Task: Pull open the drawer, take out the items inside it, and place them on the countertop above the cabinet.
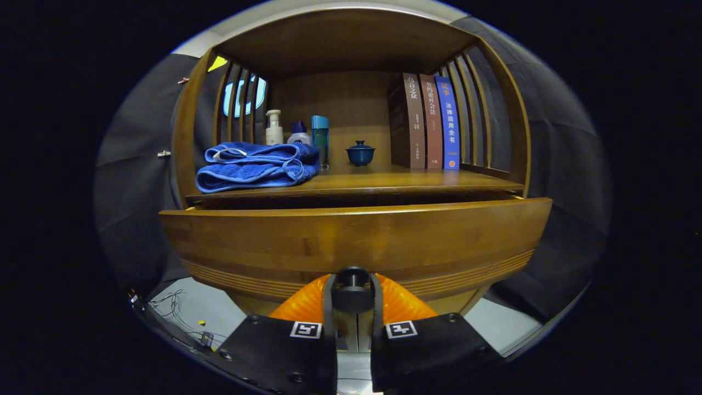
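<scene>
The wooden drawer front (356,241) stands pulled a little way out from under the countertop (384,181), leaving a dark gap along its top edge. Its round black knob (352,291) sits between my two orange fingers (299,304), and both press on it. My gripper (352,299) is shut on that knob. The drawer's inside is hidden behind its front.
On the countertop lie a folded blue towel (255,164), a pump bottle (273,129), two more bottles (320,137), a small blue lidded cup (360,153) and three upright books (430,122). Slatted wooden sides close off both ends. Loose wires (175,307) lie on the floor at lower left.
</scene>
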Tool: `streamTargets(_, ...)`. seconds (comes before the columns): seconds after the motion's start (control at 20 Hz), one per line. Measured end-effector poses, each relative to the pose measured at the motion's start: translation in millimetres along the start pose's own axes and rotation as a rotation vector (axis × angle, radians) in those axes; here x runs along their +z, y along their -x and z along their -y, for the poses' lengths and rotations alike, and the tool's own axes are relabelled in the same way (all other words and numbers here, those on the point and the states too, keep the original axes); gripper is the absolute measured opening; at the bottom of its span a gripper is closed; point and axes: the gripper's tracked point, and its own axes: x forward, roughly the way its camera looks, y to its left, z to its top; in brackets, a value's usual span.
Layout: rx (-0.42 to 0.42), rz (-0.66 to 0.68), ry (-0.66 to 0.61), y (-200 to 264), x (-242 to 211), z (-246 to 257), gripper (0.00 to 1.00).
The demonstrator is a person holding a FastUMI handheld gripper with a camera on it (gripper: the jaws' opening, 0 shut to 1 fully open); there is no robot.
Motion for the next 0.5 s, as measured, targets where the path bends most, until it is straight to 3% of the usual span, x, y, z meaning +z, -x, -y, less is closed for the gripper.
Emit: streamTargets(0.5,0.016,0.001,-0.007,62.6,-15.6,3.5,0.28)
